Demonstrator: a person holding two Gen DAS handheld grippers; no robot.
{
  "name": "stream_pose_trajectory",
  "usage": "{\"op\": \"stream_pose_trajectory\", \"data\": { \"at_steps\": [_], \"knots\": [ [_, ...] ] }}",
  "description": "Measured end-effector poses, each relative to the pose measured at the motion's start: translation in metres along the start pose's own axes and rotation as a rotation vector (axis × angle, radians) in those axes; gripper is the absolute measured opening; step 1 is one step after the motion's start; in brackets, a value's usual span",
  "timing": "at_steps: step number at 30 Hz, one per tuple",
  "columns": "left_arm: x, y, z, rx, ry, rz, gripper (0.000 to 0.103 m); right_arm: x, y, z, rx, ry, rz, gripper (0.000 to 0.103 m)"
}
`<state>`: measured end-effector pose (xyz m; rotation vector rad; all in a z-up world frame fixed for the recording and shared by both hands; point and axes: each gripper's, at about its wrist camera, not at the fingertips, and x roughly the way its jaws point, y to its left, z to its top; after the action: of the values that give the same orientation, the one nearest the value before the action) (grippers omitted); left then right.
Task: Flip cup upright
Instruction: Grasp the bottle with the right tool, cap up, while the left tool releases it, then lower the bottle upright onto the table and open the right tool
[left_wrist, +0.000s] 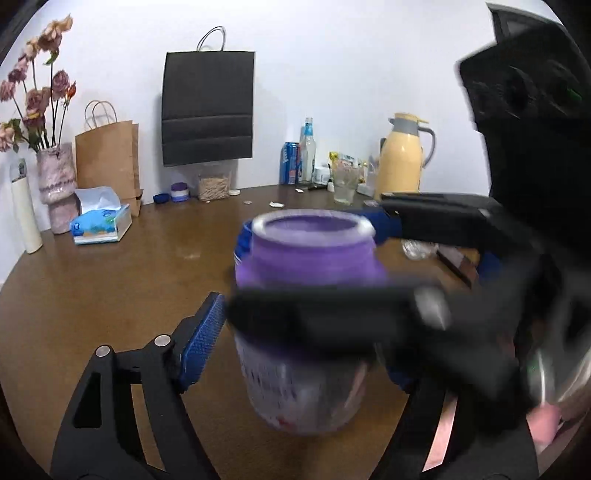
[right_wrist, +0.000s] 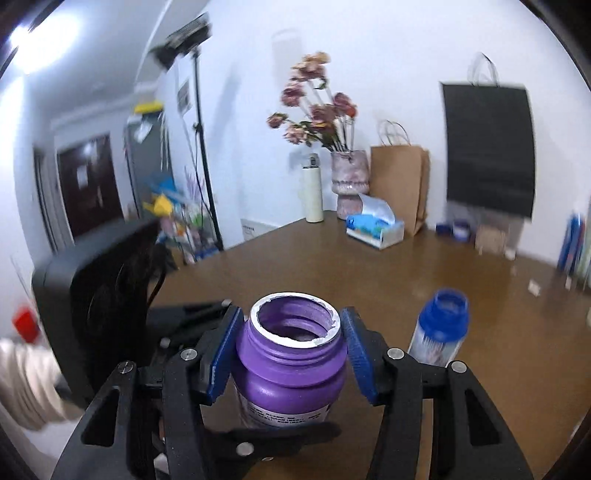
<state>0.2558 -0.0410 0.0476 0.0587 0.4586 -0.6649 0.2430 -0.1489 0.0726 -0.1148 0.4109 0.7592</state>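
Cup: the purple cup (right_wrist: 291, 354) stands mouth-up, low over the brown surface (right_wrist: 332, 266); contact with it cannot be told.
Right gripper (right_wrist: 291, 350): fingers (right_wrist: 223, 354) clamped on the cup's neck, one blue pad each side.
Left gripper (left_wrist: 295, 347): fingers (left_wrist: 201, 339) spread wide around the cup (the far one is hidden by blur).
Blue-capped bottle (right_wrist: 441, 325): upright, just right of the cup.
Tissue box (right_wrist: 375, 225): well behind the cup.

Close wrist views, shared purple cup (left_wrist: 308, 280)
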Motion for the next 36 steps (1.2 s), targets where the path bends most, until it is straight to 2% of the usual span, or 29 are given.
{"op": "stream_pose_trajectory", "data": {
  "at_steps": [2,5,8,14,18,20,22,25,30,34,36],
  "knots": [
    [0.005,0.007,0.007,-0.011,-0.016,-0.035,0.061,0.009,0.000,0.007,-0.051,0.007,-0.011,0.059],
    [0.009,0.012,0.017,0.000,-0.063,-0.006,0.061,0.020,-0.004,0.019,-0.113,0.002,-0.042,0.059],
    [0.018,0.024,0.031,0.003,-0.075,0.017,0.061,0.026,-0.012,0.032,-0.152,-0.012,-0.034,0.059],
    [0.045,0.057,0.061,0.000,-0.105,0.125,0.060,0.062,-0.044,0.065,-0.213,0.002,0.024,0.060],
    [0.068,0.078,0.079,0.017,-0.120,0.208,0.060,0.091,-0.070,0.084,-0.238,-0.029,0.056,0.061],
    [0.081,0.085,0.083,0.025,-0.114,0.238,0.060,0.108,-0.088,0.091,-0.212,-0.030,0.090,0.065],
    [0.096,0.090,0.081,0.025,-0.093,0.264,0.060,0.125,-0.103,0.090,-0.168,-0.004,0.123,0.068],
    [0.112,0.093,0.067,0.009,-0.061,0.258,0.060,0.144,-0.126,0.071,-0.075,0.022,0.144,0.071],
    [0.119,0.072,0.050,0.009,-0.030,0.199,0.060,0.123,-0.124,0.055,-0.105,0.017,0.011,0.071],
    [0.131,0.053,0.032,0.046,0.047,0.163,0.060,0.109,-0.122,0.034,-0.157,0.075,-0.030,0.071],
    [0.138,0.049,0.026,0.051,0.091,0.155,0.060,0.111,-0.127,0.020,-0.135,0.118,-0.011,0.071]
  ]
}}
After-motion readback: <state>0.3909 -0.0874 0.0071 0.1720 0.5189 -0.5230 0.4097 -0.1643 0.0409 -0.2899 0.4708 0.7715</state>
